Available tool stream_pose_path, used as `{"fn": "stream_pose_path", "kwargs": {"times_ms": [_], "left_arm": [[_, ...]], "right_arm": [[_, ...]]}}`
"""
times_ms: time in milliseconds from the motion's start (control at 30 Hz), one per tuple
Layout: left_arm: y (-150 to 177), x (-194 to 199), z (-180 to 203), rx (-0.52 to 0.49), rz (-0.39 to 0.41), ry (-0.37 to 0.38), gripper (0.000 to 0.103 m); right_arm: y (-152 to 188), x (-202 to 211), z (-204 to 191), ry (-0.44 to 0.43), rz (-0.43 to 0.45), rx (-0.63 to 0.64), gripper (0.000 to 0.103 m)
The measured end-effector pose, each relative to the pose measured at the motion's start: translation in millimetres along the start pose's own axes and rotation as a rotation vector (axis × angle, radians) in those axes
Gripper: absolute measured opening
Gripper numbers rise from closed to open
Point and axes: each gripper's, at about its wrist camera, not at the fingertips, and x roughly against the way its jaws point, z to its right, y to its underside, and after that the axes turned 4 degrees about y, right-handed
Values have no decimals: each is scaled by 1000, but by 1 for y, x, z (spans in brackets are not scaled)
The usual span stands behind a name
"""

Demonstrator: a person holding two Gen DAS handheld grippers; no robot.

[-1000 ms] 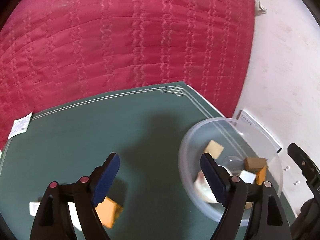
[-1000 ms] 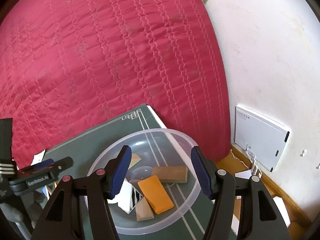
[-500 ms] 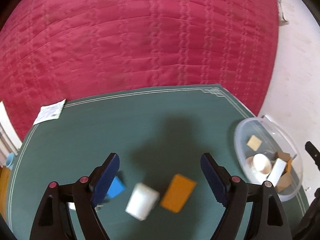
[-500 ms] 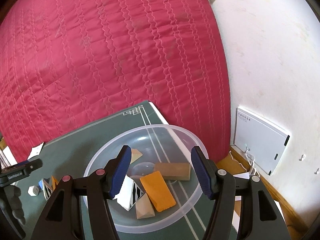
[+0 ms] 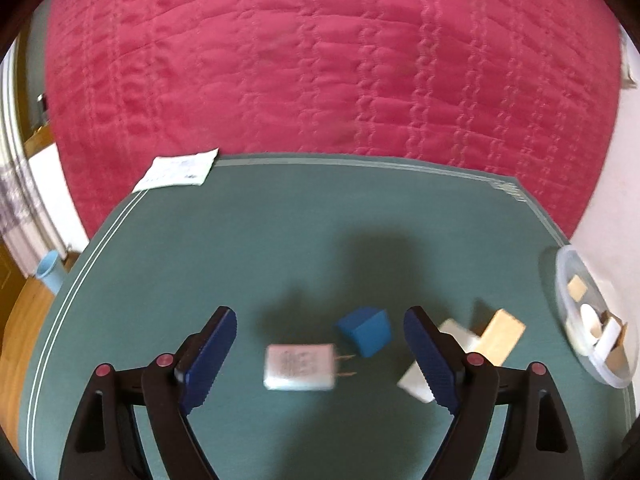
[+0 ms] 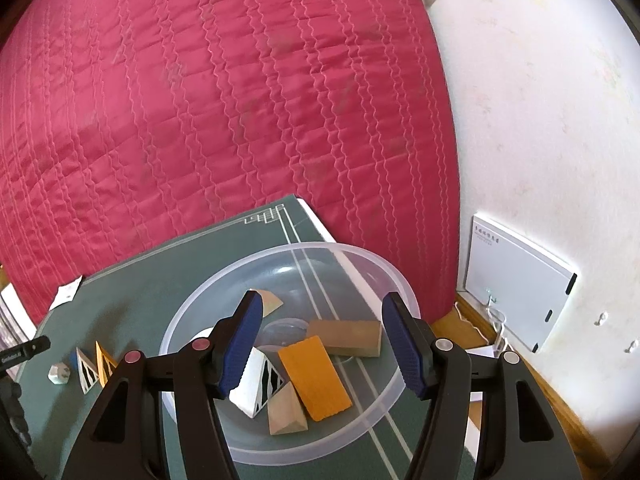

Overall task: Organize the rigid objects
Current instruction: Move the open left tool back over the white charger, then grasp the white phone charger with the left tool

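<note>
Blocks point(image 6: 314, 378) partly fill the clear bowl point(image 6: 396, 280) under the empty, half-spread right gripper point(image 6: 322, 344); a charger point(image 5: 299, 367) and blue cube point(image 5: 366, 330) wait left between the left gripper's point(image 5: 316, 356) wide-spread, empty fingers.

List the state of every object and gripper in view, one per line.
left gripper: open, empty, above the mat.
right gripper: open, empty, over the bowl.
white charger: lying flat on the green mat.
blue block: on the mat.
clear bowl: upright, holding several blocks.
orange block: inside the bowl.
</note>
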Motion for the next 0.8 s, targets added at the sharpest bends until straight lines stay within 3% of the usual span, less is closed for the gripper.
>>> {"fn": "stream_pose_path", "kwargs": {"times_ms": [333, 800], "left_arm": [[23, -21, -10, 14, -70, -34, 89], [27, -43, -11, 24, -165, -53, 89]], "right_arm": [[2, -1, -3, 6, -2, 18, 63], [3, -1, -6, 5, -4, 26, 63]]}}
